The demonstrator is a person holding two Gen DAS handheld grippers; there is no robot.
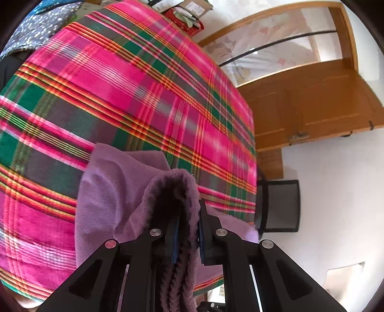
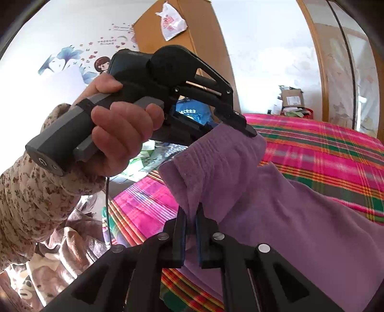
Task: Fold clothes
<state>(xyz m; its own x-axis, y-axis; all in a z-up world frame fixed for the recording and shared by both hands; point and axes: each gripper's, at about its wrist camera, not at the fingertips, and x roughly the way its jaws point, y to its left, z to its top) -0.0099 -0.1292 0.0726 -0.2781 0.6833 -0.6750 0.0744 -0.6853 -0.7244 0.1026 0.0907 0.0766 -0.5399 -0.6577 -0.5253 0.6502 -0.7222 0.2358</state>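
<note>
Both grippers, left gripper (image 1: 188,230) and right gripper (image 2: 190,230), pinch fuzzy purple garment (image 2: 276,211).

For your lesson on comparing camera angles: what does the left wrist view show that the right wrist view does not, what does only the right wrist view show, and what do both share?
Only the left wrist view shows the wooden door, a black chair beside the bed, and blue speckled fabric.

Only the right wrist view shows the person's hand holding the left gripper by its handle, a floral sleeve, wall stickers and a hanging plastic bag.

Both share the purple garment, pinched by each gripper, the right gripper included, and the pink plaid bedcover.
</note>
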